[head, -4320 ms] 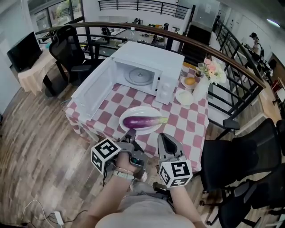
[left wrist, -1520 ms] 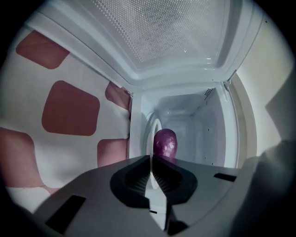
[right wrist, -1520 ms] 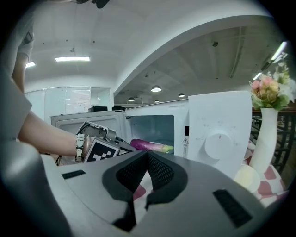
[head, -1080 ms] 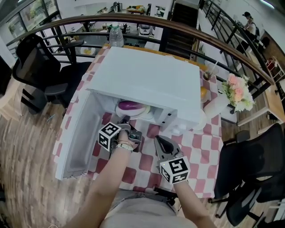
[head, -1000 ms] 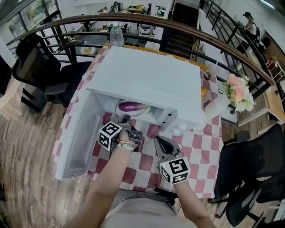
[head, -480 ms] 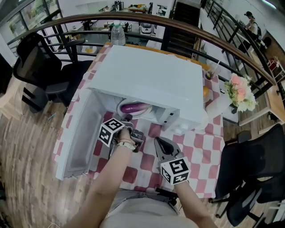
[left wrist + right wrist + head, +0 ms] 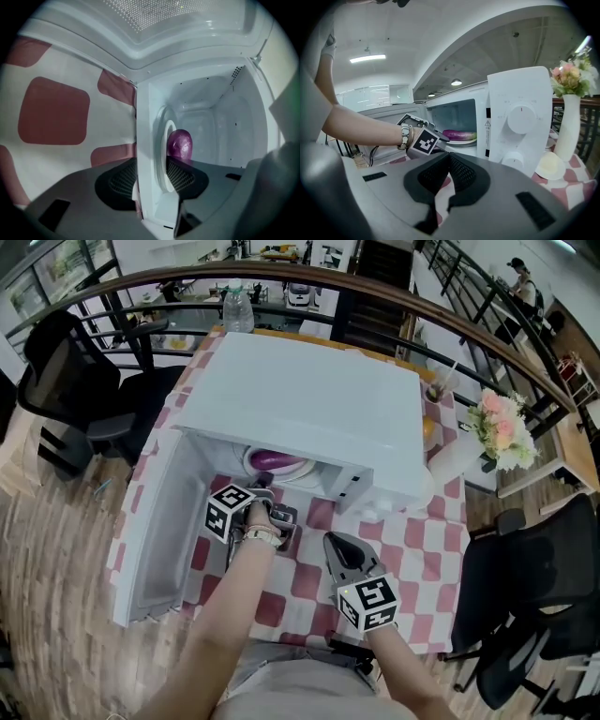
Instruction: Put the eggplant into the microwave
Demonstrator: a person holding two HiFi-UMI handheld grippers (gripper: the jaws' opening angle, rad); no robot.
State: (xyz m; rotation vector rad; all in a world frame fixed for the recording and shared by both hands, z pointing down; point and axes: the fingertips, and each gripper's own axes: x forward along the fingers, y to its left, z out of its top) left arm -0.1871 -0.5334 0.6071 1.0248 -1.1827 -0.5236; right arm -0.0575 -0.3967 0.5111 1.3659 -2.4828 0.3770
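Note:
The purple eggplant (image 7: 274, 461) lies on a white plate (image 7: 302, 473) inside the open white microwave (image 7: 300, 409). My left gripper (image 7: 265, 486) reaches into the oven's mouth at the plate's near rim. In the left gripper view its jaws are opening. The plate's rim (image 7: 162, 140) stands between the pads without being pressed, and the eggplant (image 7: 179, 143) sits just beyond. My right gripper (image 7: 337, 542) hovers over the checked tablecloth in front of the microwave, shut with nothing in it (image 7: 449, 157). From there I see the eggplant (image 7: 459, 135) inside the oven.
The microwave door (image 7: 169, 531) hangs open to the left of my left arm. A vase of flowers (image 7: 497, 432) and a small white dish (image 7: 551, 165) stand to the right of the oven. Office chairs (image 7: 66, 381) and a curved railing surround the table (image 7: 412, 549).
Seconds ago the plate with the eggplant stood on the table in front of the microwave; now it is inside. Over the last second both hands have hardly moved.

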